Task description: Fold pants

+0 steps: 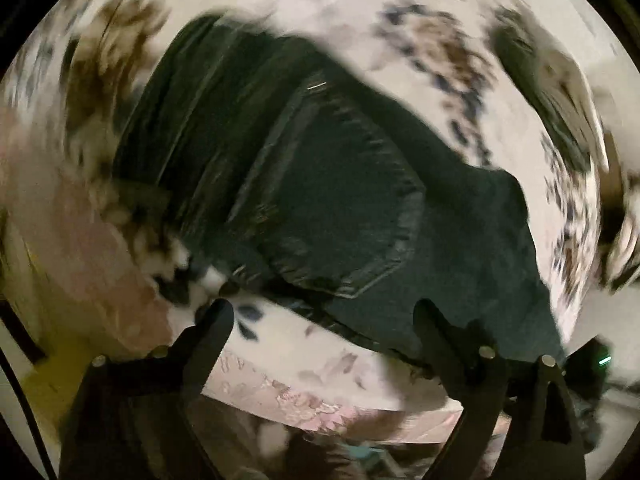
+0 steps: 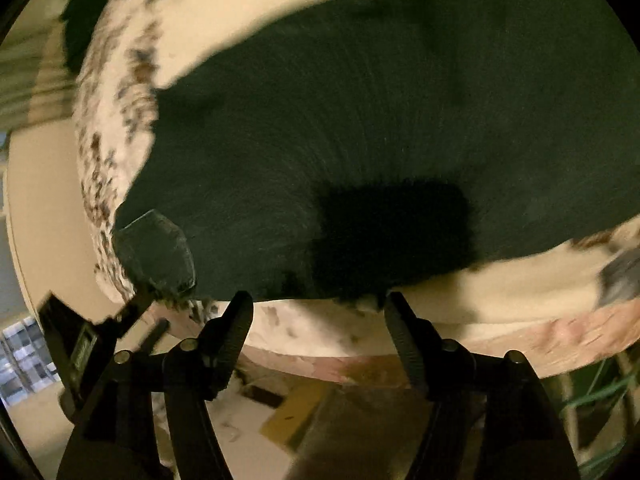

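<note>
Dark denim pants (image 1: 328, 184) lie on a bed with a floral cover (image 1: 400, 20). The left wrist view shows the seat end with a back pocket (image 1: 340, 216) facing up. My left gripper (image 1: 324, 312) is open and empty, hovering at the pants' near edge above the bed's edge. The right wrist view shows a broad flat stretch of the same pants (image 2: 380, 120), with a pocket (image 2: 156, 252) at its left end. My right gripper (image 2: 318, 304) is open and empty at the near edge of the cloth. Both views are motion-blurred.
The floral bed cover (image 2: 116, 128) hangs over the bed's side. The floor below holds a yellow-brown cardboard piece (image 2: 296, 416) and a brown box (image 2: 360, 432). A dark device (image 2: 80, 344) sits at the lower left of the right wrist view.
</note>
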A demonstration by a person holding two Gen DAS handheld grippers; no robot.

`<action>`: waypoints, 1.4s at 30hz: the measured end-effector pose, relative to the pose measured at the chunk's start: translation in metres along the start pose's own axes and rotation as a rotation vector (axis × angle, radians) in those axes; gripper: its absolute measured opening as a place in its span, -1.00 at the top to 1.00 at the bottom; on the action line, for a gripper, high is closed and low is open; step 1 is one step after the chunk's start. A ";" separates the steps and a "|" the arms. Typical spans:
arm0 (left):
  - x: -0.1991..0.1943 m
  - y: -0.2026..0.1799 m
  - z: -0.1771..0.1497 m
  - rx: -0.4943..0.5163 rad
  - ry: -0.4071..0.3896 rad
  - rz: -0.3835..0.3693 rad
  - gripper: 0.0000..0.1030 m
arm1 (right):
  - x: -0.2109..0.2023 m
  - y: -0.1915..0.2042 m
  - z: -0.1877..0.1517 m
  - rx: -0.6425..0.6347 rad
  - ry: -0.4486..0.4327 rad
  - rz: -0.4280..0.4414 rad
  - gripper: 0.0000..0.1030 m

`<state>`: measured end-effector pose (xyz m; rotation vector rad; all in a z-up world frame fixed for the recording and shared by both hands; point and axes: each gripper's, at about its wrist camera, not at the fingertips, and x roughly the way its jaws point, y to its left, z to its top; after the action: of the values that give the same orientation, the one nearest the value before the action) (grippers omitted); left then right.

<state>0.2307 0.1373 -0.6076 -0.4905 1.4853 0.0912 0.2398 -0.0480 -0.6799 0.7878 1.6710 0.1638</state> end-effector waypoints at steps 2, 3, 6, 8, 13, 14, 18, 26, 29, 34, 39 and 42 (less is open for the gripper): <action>0.000 -0.026 -0.001 0.100 -0.025 0.056 -0.99 | -0.024 -0.008 -0.004 -0.039 -0.068 -0.018 -0.37; 0.001 -0.046 -0.002 0.164 -0.044 0.086 -0.99 | -0.037 -0.014 -0.005 -0.050 -0.125 -0.030 -0.37; 0.007 -0.086 -0.006 0.282 -0.080 0.129 -0.99 | -0.069 -0.061 0.002 0.010 -0.226 -0.013 -0.37; 0.016 -0.122 -0.013 0.360 -0.089 0.142 -1.00 | -0.093 -0.106 0.003 0.106 -0.301 0.000 -0.37; 0.043 -0.207 -0.044 0.508 -0.054 0.111 -1.00 | -0.186 -0.261 0.002 0.406 -0.567 -0.004 -0.37; 0.050 -0.226 -0.053 0.534 -0.049 0.105 -1.00 | -0.201 -0.292 0.002 0.449 -0.614 0.001 -0.37; 0.076 -0.291 -0.087 0.618 -0.015 0.082 -1.00 | -0.257 -0.420 0.001 0.603 -0.799 0.066 -0.37; 0.148 -0.378 -0.129 0.700 0.110 0.079 -0.99 | -0.235 -0.538 0.032 0.666 -0.780 0.324 -0.38; 0.170 -0.385 -0.129 0.714 0.133 0.130 -0.99 | -0.240 -0.539 0.034 0.583 -0.839 0.440 -0.25; 0.185 -0.386 -0.118 0.690 0.147 0.139 -1.00 | -0.236 -0.543 0.060 0.554 -0.817 0.427 -0.27; 0.194 -0.389 -0.110 0.665 0.159 0.169 -1.00 | -0.254 -0.538 0.057 0.532 -0.875 0.487 -0.03; 0.200 -0.398 -0.099 0.640 0.181 0.174 -1.00 | -0.267 -0.524 0.055 0.468 -0.909 0.506 -0.03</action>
<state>0.3000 -0.3042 -0.6985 0.1522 1.6306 -0.2939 0.0904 -0.6165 -0.7437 1.3729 0.6245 -0.2265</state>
